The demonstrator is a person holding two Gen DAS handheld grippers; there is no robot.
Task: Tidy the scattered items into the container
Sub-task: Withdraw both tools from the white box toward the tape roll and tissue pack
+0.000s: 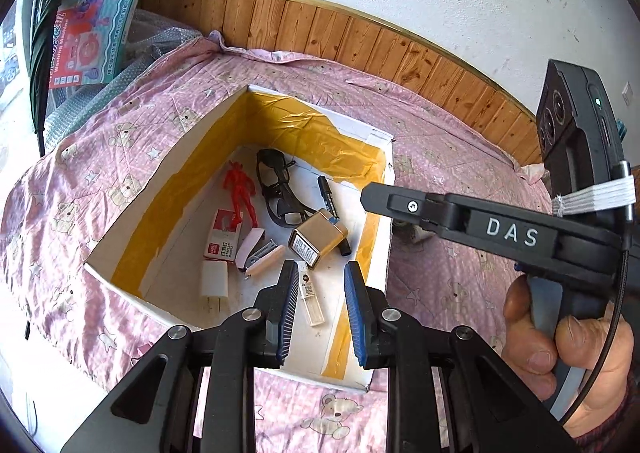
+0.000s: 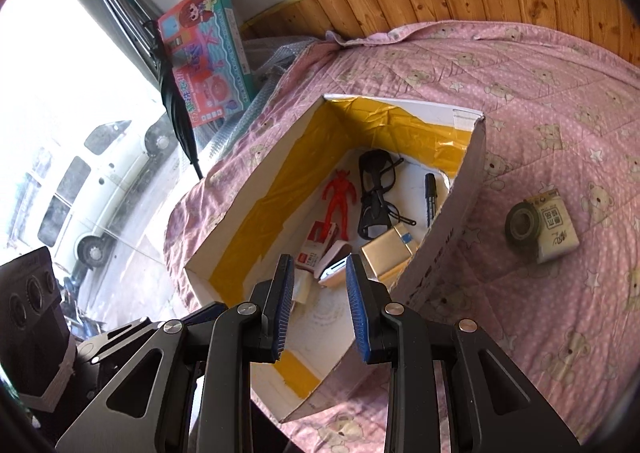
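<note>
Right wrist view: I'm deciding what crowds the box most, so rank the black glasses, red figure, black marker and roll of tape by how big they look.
1. Black glasses, largest.
2. Red figure.
3. Black marker and roll of tape look about alike; the tape lies outside the box on the quilt, so I won't rank them.

**Count of items, in the box and out**

One white cardboard box lined with yellow tape (image 2: 280, 189) holds nine things:

- one red plastic figure (image 2: 336, 197)
- one pair of black-framed glasses (image 2: 374, 189)
- one black marker pen (image 2: 431, 193)
- one gold metal tin (image 1: 318, 239)
- one red-and-white staple packet (image 1: 222, 237)
- one pale stapler (image 1: 260, 253)
- one white plug adapter (image 1: 215, 279)
- one clear slim case (image 1: 311, 299)

On the quilt at three o'clock from the box lie two things: one dark tape roll (image 2: 522, 227) and one white tissue packet (image 2: 558, 231).
</note>
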